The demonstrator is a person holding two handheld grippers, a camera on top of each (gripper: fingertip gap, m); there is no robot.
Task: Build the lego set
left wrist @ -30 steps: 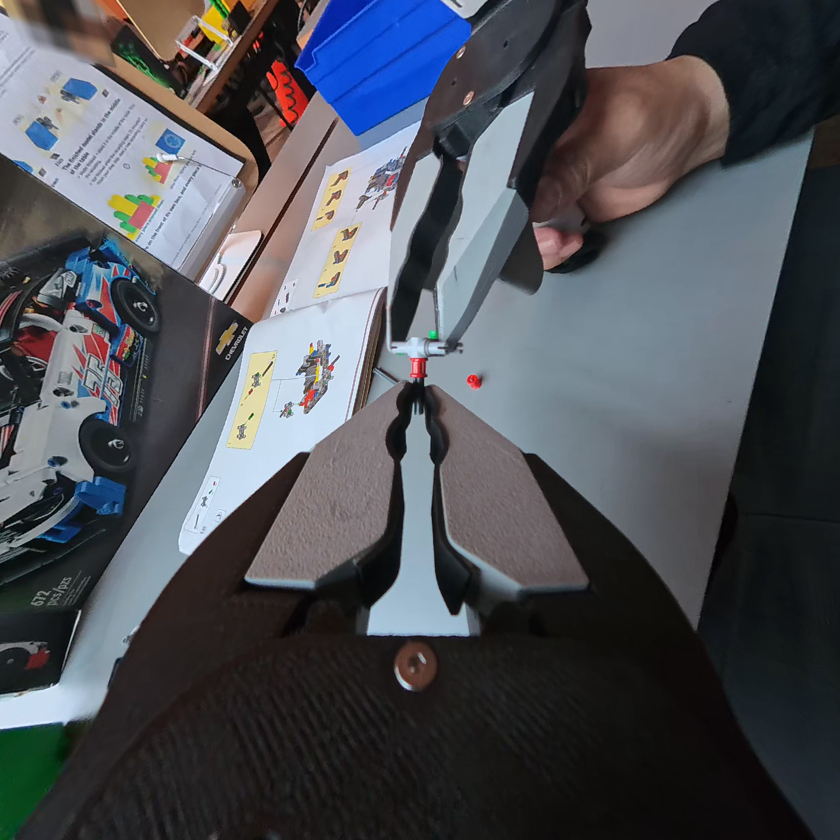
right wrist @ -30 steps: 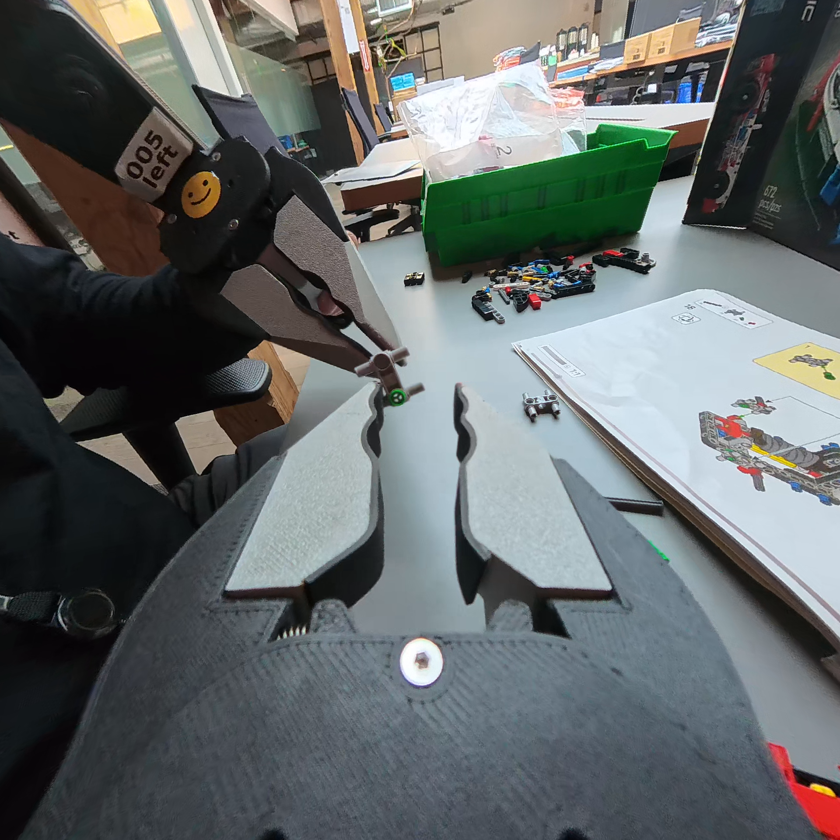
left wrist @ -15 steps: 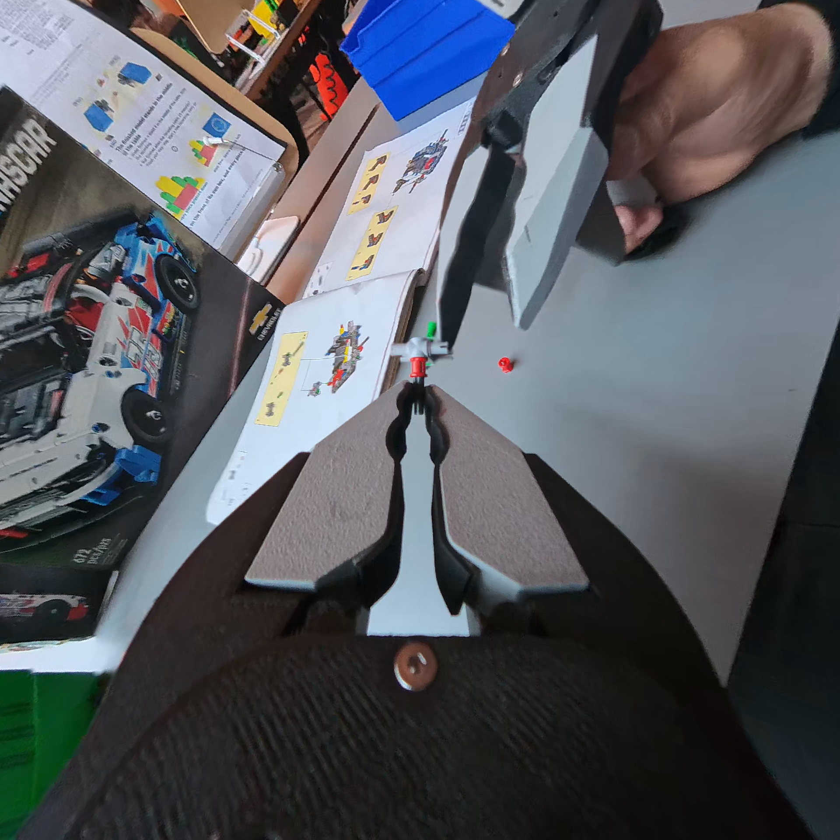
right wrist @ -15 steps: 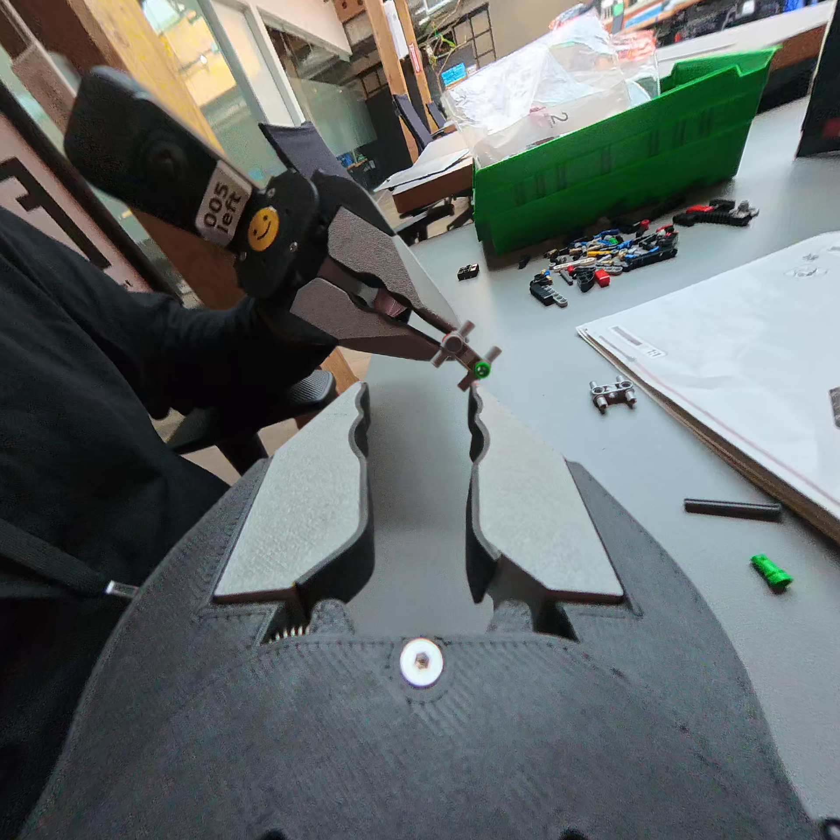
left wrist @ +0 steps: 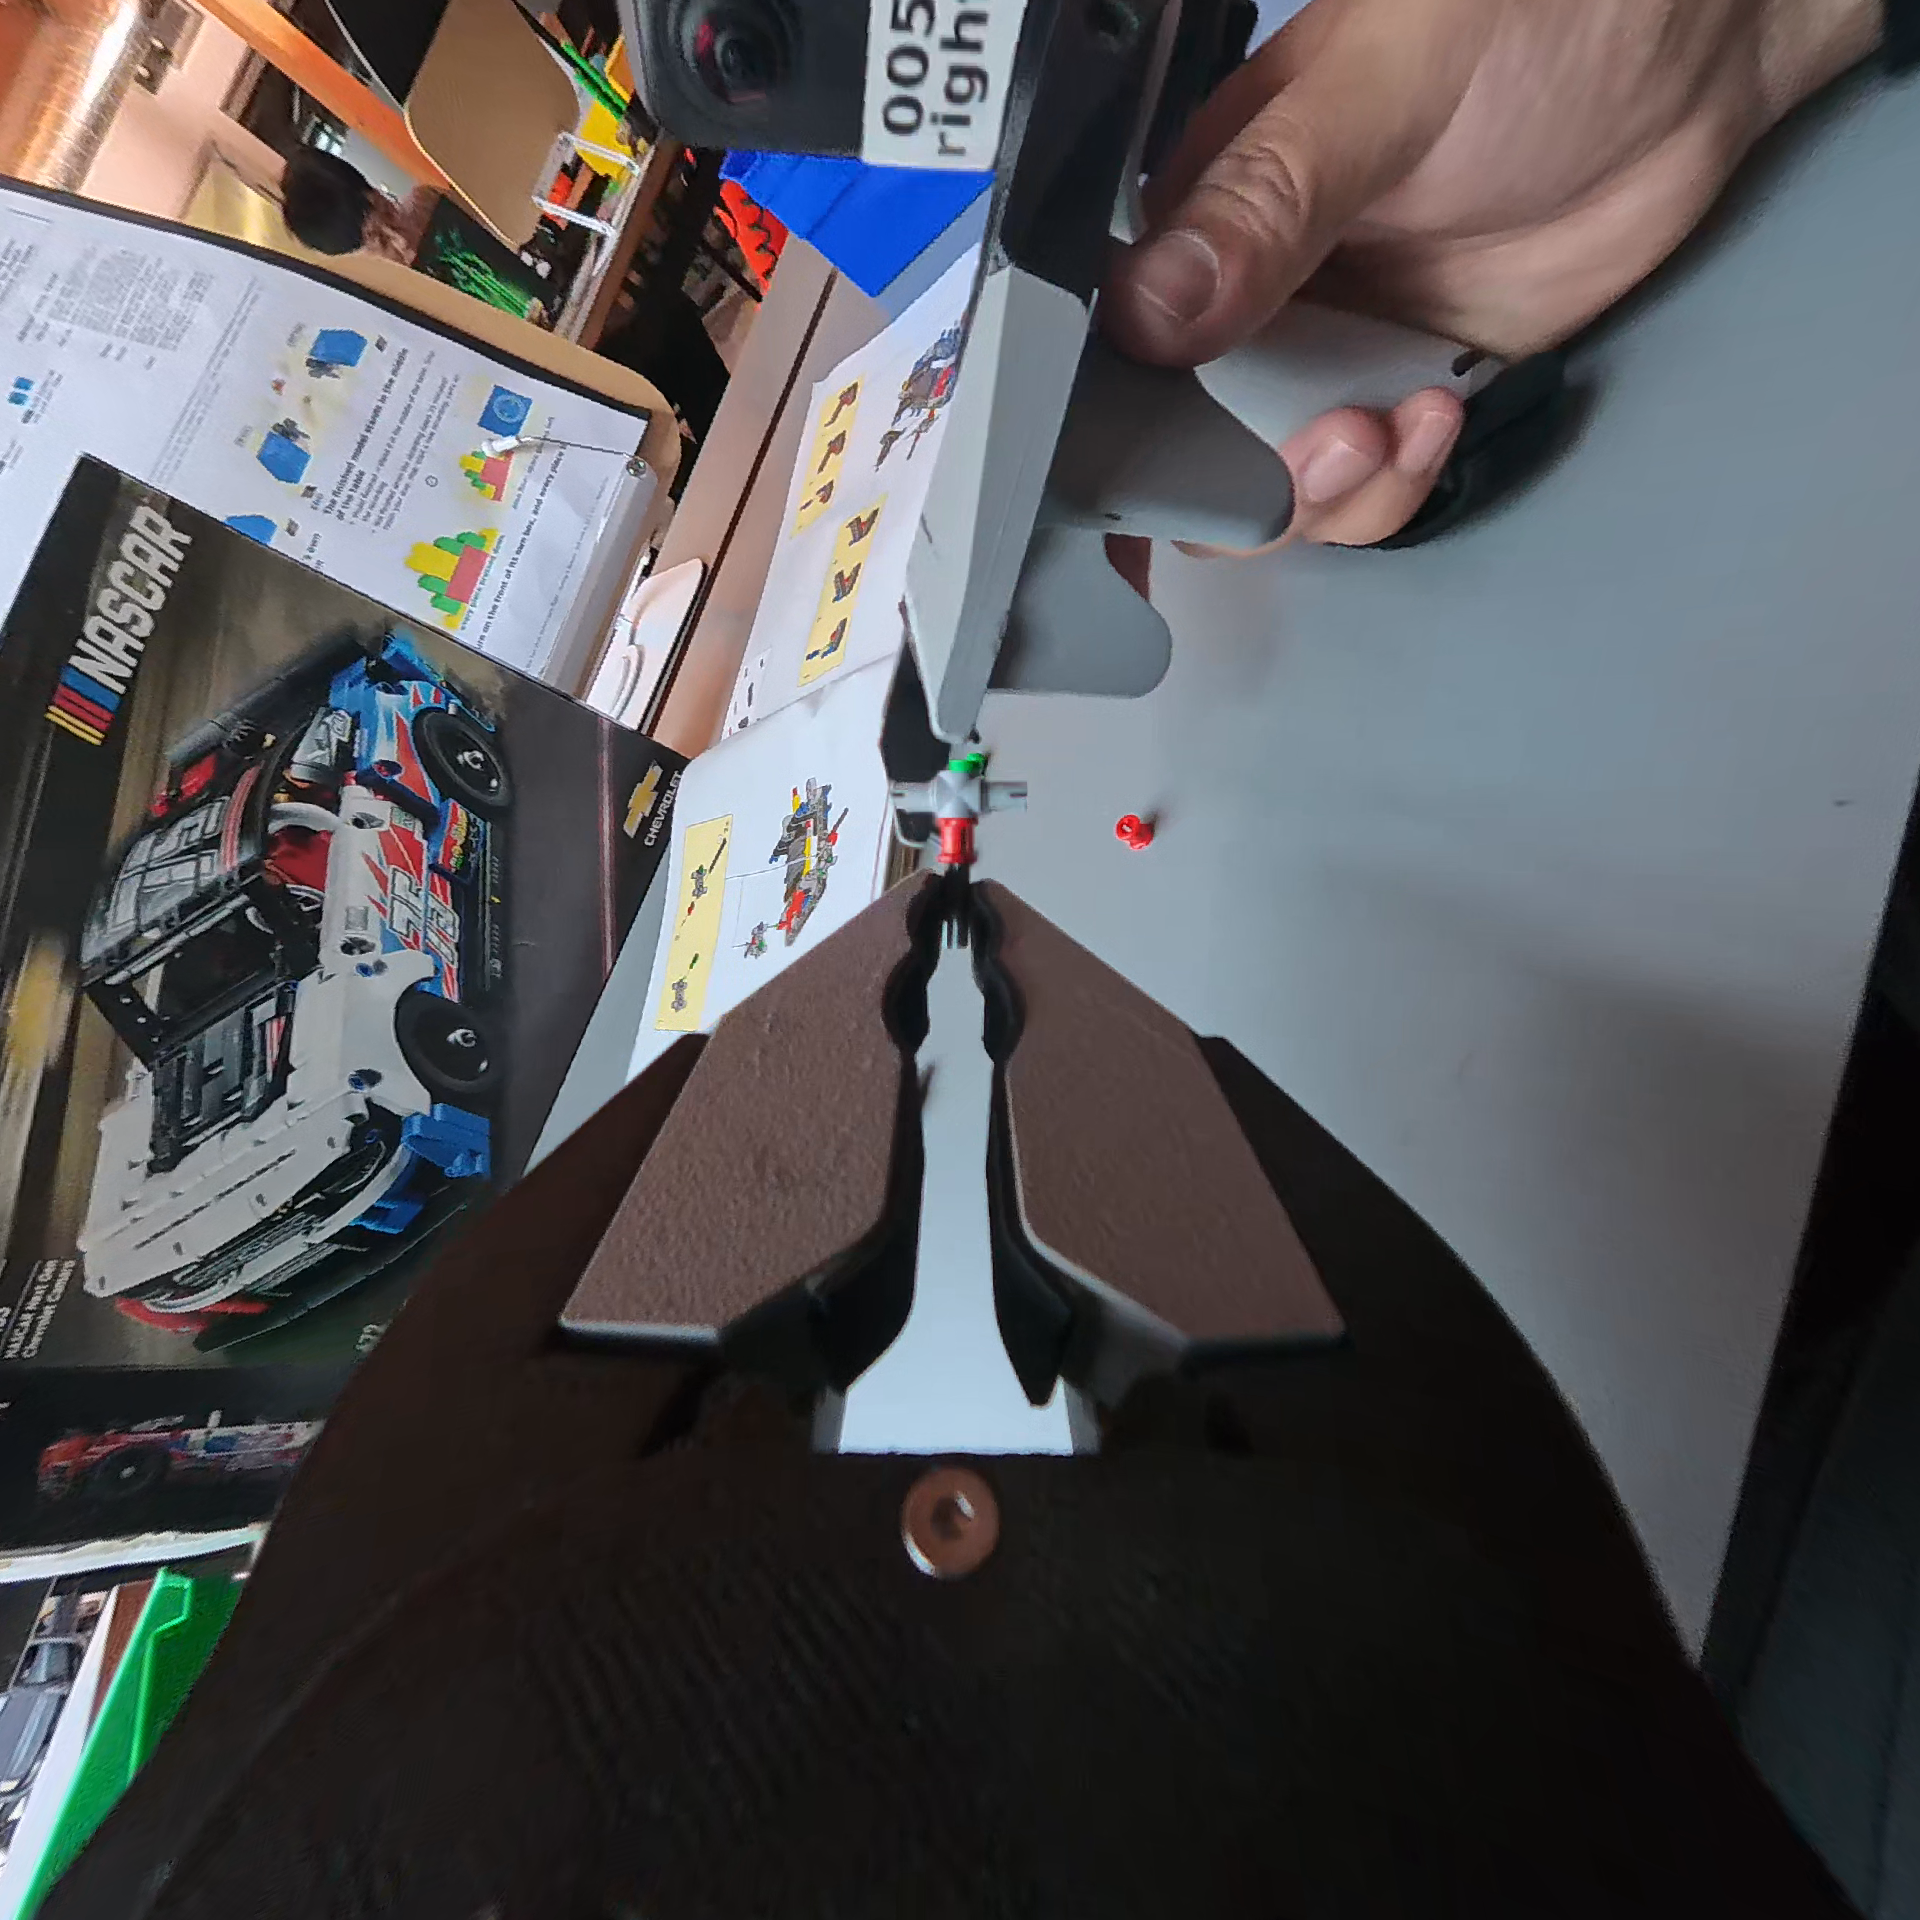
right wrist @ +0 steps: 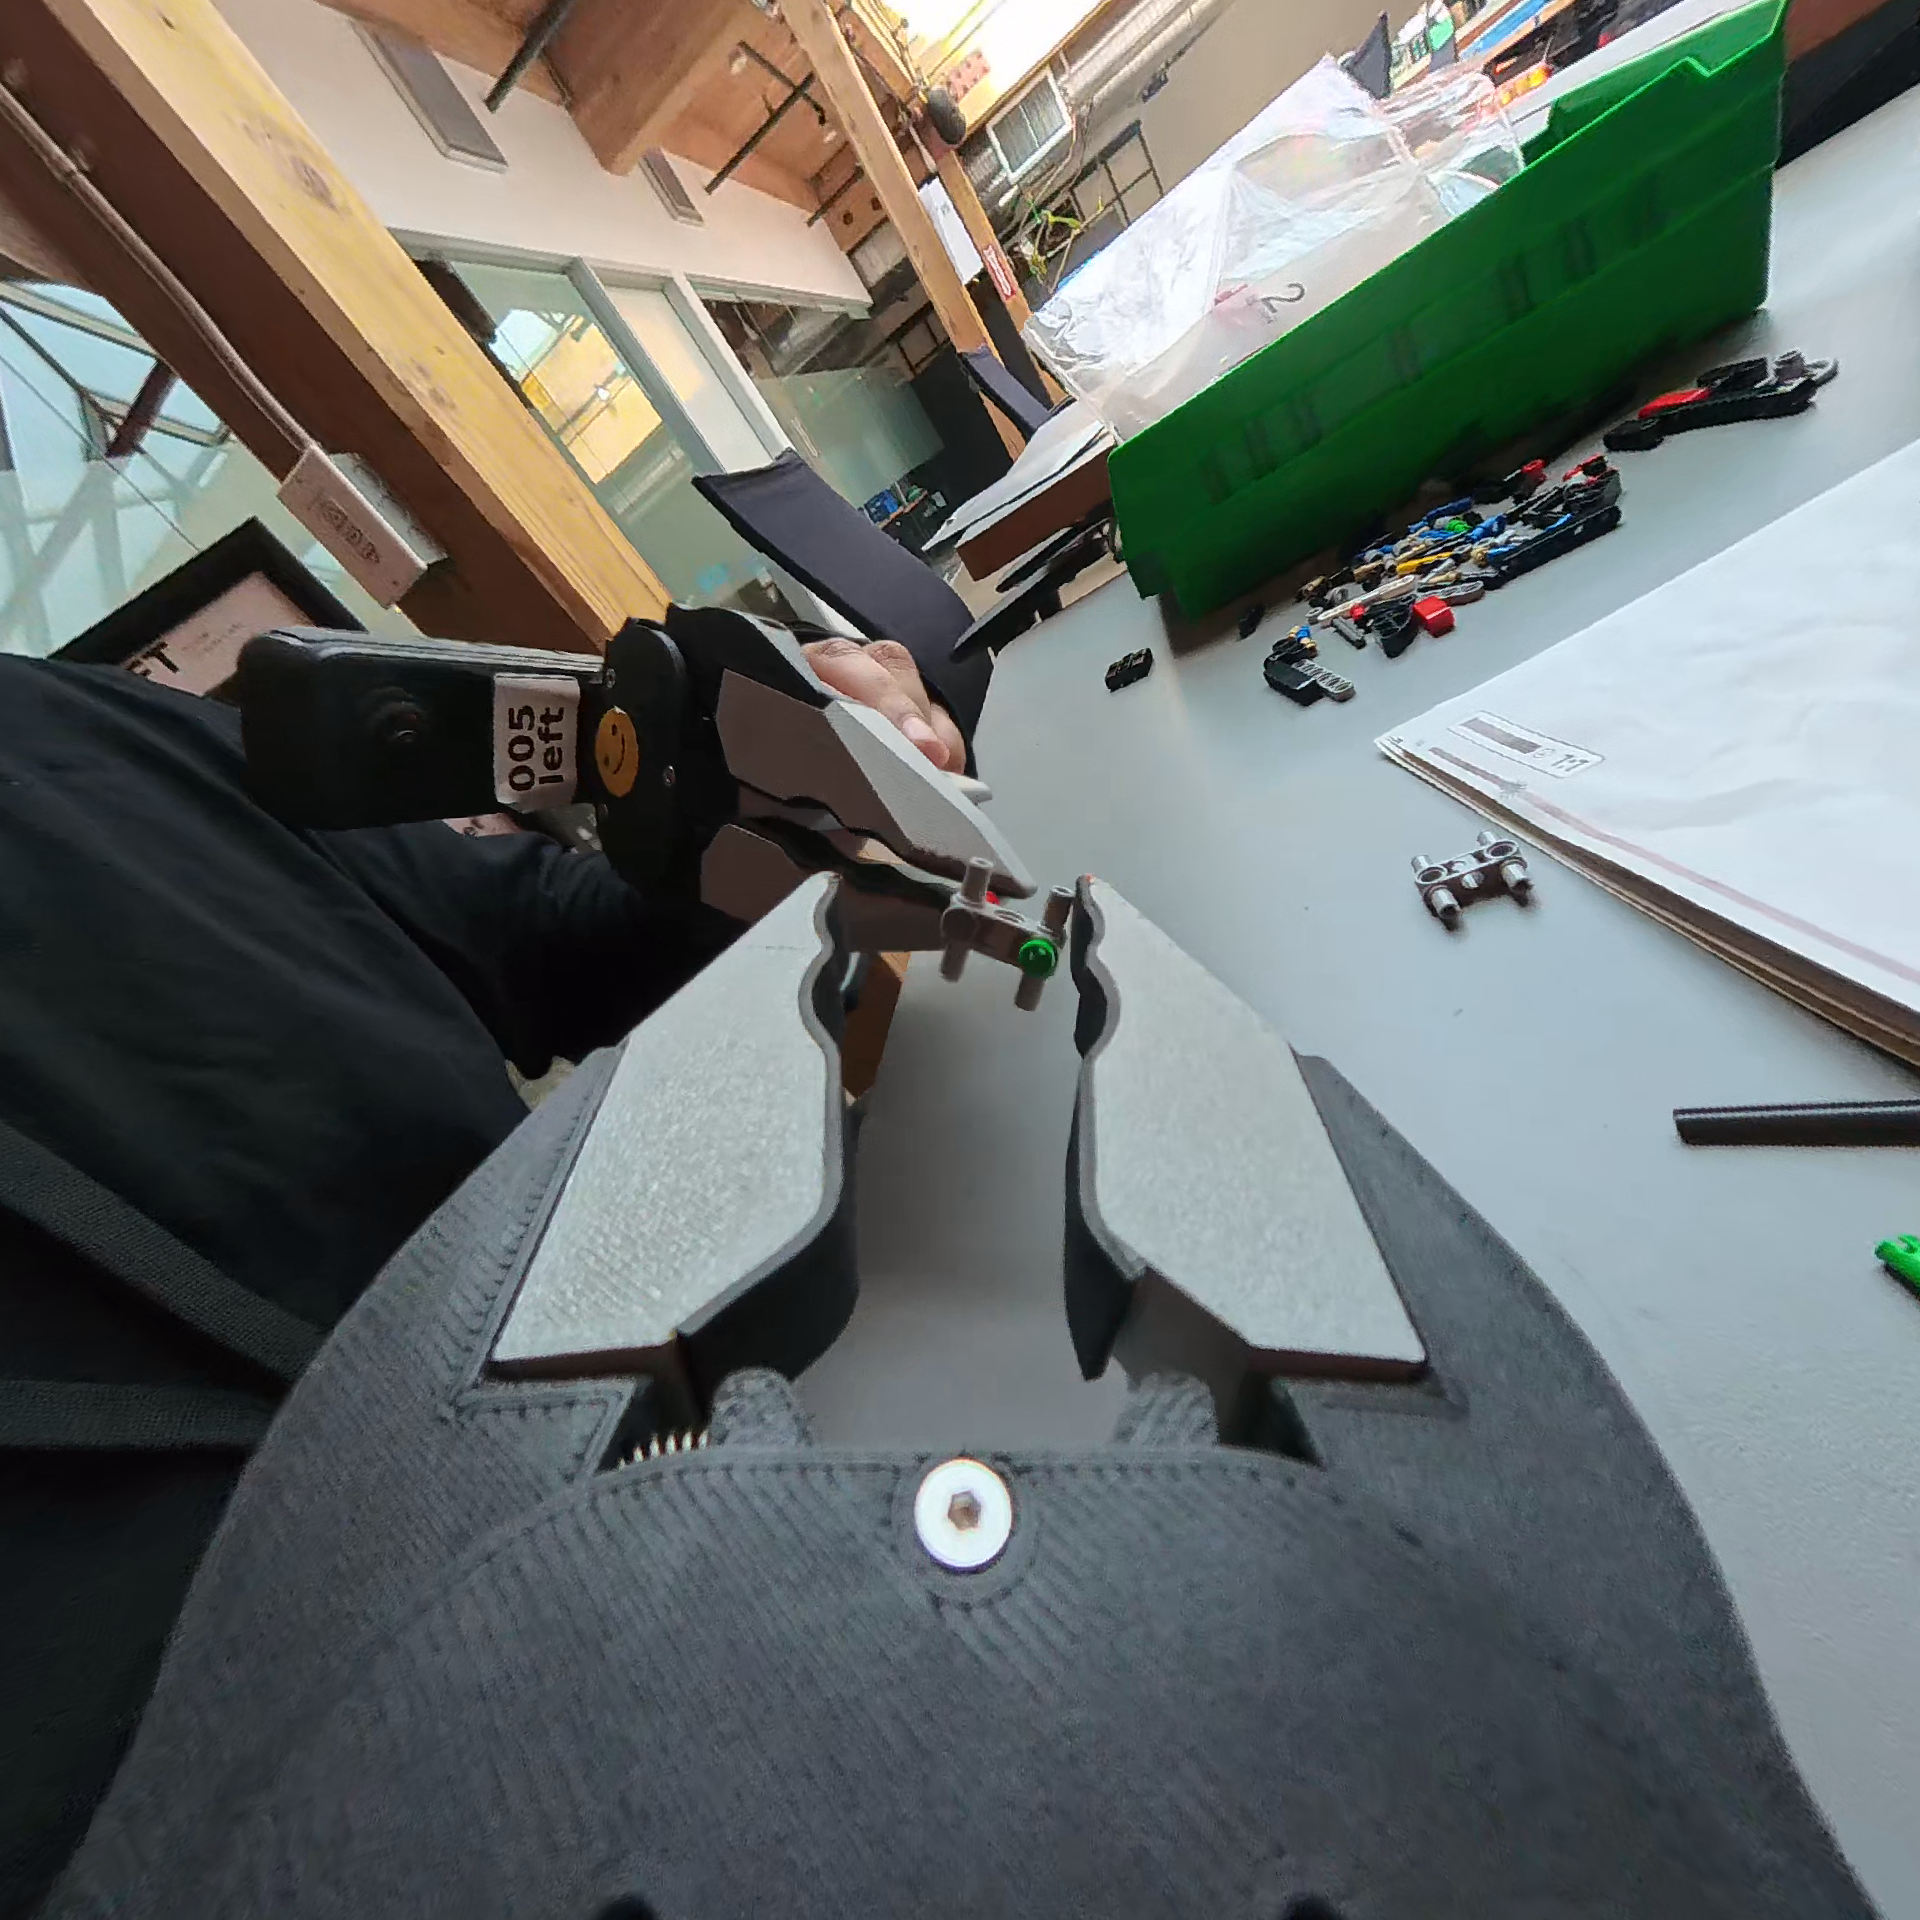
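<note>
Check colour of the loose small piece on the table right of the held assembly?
Red. The small piece shows best in the left wrist view, lying on the grey table.

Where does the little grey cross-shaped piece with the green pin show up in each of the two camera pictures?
Left wrist view: the grey cross-shaped piece with the green pin sits just above centre, held at the tips of the left gripper.
Right wrist view: the same piece sits at centre, between the open tips of the right gripper.
Shared landmark: the open white instruction booklet on the grey table.
</note>
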